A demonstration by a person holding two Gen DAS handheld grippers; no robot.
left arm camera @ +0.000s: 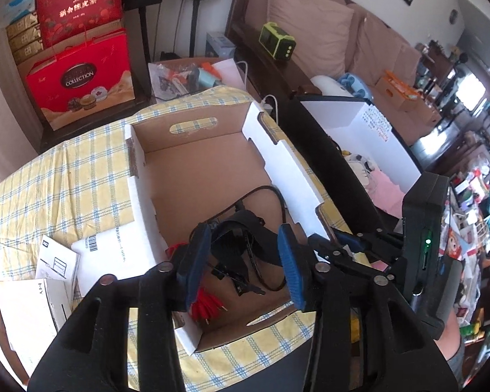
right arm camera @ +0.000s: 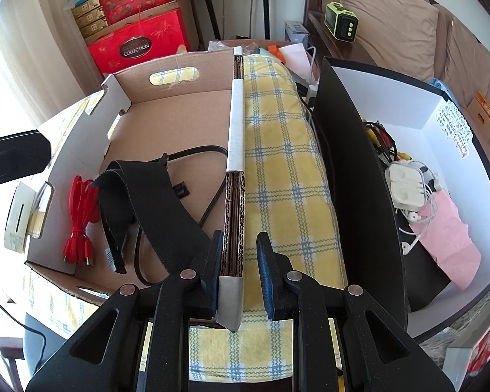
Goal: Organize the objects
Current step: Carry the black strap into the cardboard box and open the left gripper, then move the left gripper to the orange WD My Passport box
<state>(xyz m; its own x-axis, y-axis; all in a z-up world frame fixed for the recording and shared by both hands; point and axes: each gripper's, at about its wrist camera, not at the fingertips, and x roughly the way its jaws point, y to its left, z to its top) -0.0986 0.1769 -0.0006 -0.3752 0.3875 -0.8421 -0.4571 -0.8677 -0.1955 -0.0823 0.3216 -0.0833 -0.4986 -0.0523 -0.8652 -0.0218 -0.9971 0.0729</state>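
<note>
- The black strap [left arm camera: 241, 238] lies in the cardboard box [left arm camera: 205, 170], lower centre of my left view, its band running up-right to down-left.
- My left tongs [left arm camera: 241, 261] hang spread just above it, gripping nothing.
- My right tongs [right arm camera: 238, 271], nearly closed, straddle the box wall [right arm camera: 235, 163]; whether both pads press it I cannot tell.

Left gripper [left arm camera: 243, 261]: angled steeply down, jaws parted, nothing between the pads. Right gripper [right arm camera: 237, 274]: angled steeply down, jaws narrow, straddling a wall [right arm camera: 235, 196].
</note>
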